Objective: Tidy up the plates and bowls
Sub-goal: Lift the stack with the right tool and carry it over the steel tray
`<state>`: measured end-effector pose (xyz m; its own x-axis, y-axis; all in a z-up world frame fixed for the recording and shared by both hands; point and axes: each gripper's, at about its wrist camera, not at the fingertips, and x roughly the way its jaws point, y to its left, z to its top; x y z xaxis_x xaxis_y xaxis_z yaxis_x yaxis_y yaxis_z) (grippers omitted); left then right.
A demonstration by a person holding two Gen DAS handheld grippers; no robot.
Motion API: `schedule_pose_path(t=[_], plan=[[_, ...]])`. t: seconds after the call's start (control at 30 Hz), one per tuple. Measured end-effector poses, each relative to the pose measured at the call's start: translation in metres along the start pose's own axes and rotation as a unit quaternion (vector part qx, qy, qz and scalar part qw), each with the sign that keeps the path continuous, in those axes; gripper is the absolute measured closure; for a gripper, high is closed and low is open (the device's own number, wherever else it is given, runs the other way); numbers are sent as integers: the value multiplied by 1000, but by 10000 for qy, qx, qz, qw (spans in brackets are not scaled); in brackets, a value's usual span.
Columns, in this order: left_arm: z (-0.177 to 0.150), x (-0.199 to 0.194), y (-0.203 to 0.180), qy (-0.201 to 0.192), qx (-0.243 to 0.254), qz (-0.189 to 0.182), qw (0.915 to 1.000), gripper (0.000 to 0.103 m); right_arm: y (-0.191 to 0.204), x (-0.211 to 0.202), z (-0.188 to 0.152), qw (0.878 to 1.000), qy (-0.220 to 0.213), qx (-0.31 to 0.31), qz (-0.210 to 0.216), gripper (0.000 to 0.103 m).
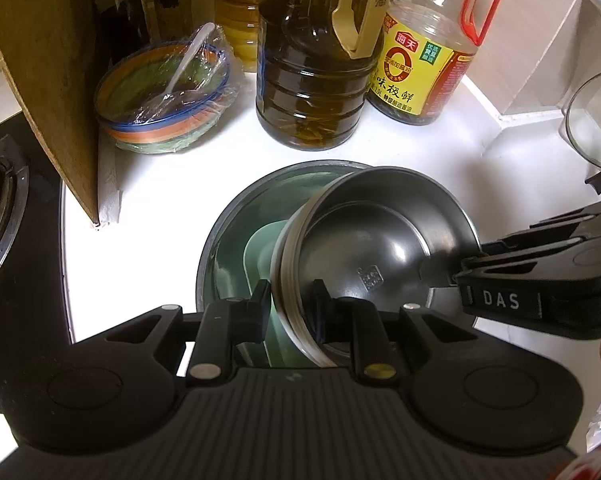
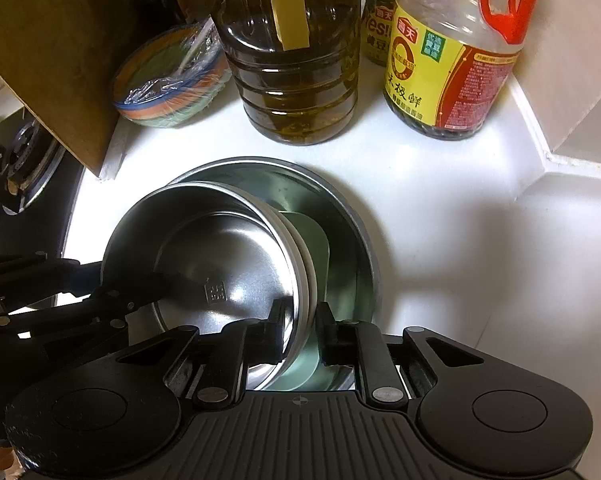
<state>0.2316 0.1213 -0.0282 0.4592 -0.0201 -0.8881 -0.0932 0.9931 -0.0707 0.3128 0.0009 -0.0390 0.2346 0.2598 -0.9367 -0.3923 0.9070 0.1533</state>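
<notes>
A small steel bowl is held tilted over a large steel bowl that stands on the white counter. A pale green plate lies inside the large bowl. My left gripper is shut on the small bowl's rim at one side. My right gripper is shut on the opposite rim and shows in the left wrist view. In the right wrist view the small bowl, the green plate and the large bowl all show, with the left gripper at lower left.
A dark oil jug, a soy sauce bottle and a plastic-wrapped striped bowl stand behind. A cardboard panel stands left beside the stove. A glass vessel sits at right by the wall.
</notes>
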Motion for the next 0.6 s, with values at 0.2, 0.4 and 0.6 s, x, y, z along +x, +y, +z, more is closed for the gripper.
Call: schedule_pose_path(t=[0.2,0.4,0.6], plan=[[0,2,-1,6,29,-6,10000,84,-1,0,0,10000,-22,90,16,86],[1,1,0,10,20,-36,10000,81,-1,-2,-2,9999,-68,117,-7,86],[0,-5,2,-86,40,-111,9999,63,-2,-9,-8,9994,-236,214,101,59]])
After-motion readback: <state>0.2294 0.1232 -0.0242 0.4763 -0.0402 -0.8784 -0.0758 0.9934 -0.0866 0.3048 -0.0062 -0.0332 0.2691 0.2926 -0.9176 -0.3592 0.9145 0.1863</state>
